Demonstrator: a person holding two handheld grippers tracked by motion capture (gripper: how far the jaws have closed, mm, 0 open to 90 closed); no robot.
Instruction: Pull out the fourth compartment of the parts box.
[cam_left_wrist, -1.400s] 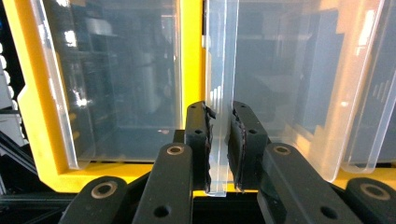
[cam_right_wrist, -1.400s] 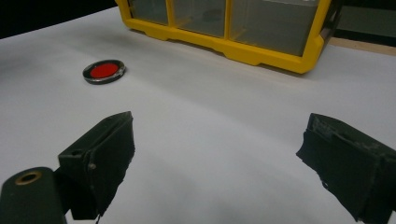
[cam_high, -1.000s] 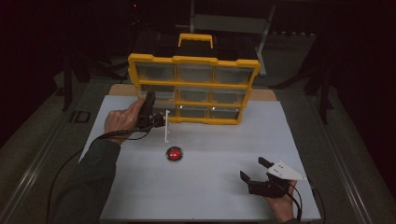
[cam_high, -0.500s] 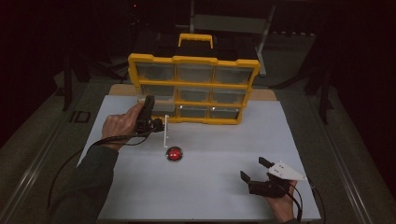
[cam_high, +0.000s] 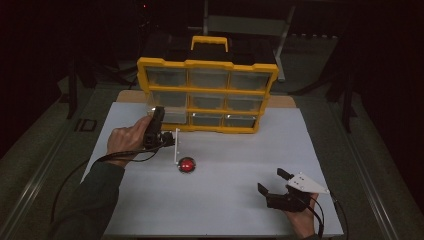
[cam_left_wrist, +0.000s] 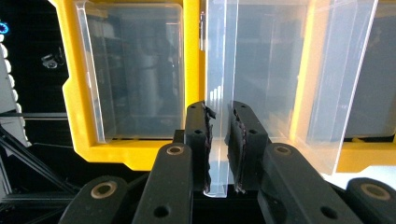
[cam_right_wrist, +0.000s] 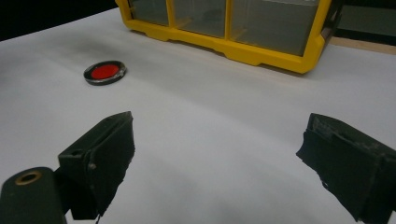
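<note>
While the clear plastic drawer stands drawn out from the bottom-left slot of the yellow-framed organiser cabinet, the left gripper has its two black jaws pinched tight on the drawer's thin front lip, and in the left gripper view that transparent edge runs straight up between the pads. Look at the high view: the left gripper sits just in front of the cabinet's lower left corner, the person's left hand wrapped round its dark body, a black cable looping back along the grey-green sleeve. Just beside it, toward the person, lies a small round red disc with a dark rim, flat on the white table surface, touching nothing. The cabinet itself stands upright at the far side of the table, three rows of three clear drawers, a yellow carry handle on top. Over at the near right corner, the right gripper rests low by the table with the grey three-cornered plate on top, well apart from the cabinet. In the right gripper view its jaws stand wide apart with bare white table between them, gripping nothing, the red disc off ahead and the cabinet's yellow base beyond.
</note>
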